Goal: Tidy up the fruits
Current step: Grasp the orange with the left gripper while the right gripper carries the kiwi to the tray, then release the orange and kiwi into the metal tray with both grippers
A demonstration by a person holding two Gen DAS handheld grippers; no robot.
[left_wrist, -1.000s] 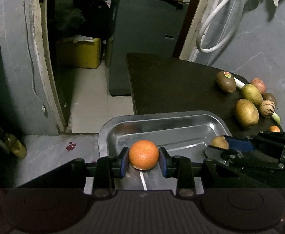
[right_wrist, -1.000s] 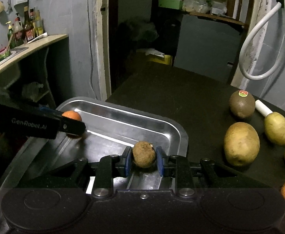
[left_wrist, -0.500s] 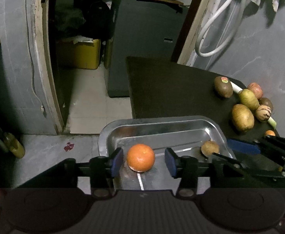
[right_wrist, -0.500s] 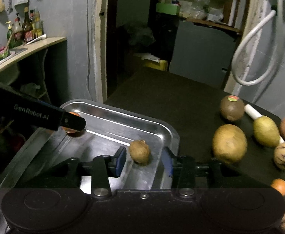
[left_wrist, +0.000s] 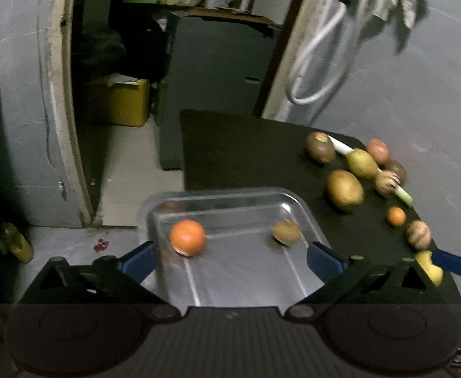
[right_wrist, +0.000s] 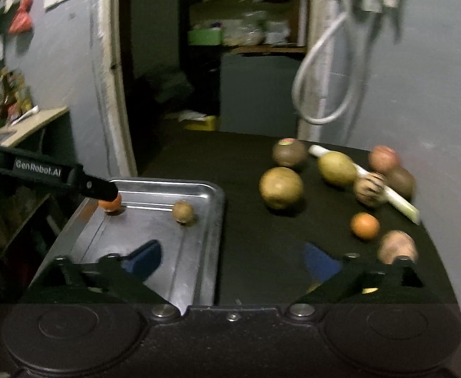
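Observation:
A steel tray (left_wrist: pixel 230 193) (right_wrist: pixel 211 217) sits at the near left of a black table. An orange (left_wrist: pixel 188 237) (right_wrist: pixel 110 203) and a small brown fruit (left_wrist: pixel 286 231) (right_wrist: pixel 182 211) lie loose in it. My left gripper (left_wrist: pixel 230 260) is open and empty above the tray's near end. My right gripper (right_wrist: pixel 232 260) is open and empty, straddling the tray's right rim. Several fruits lie on the table to the right: a big yellow-brown one (right_wrist: pixel 280 188), a stickered brown one (right_wrist: pixel 288 153), a small orange (right_wrist: pixel 364 225).
A white stick (right_wrist: pixel 388 189) lies among the fruits at the right. A yellow fruit (left_wrist: pixel 430 266) sits by the right gripper's finger. The table's left edge drops to the floor by a doorway. A hose (left_wrist: pixel 312 63) hangs on the back wall.
Both grippers opened wide, let go of the orange and the brown fruit in the tray, and pulled back and up. The right gripper also swung right.

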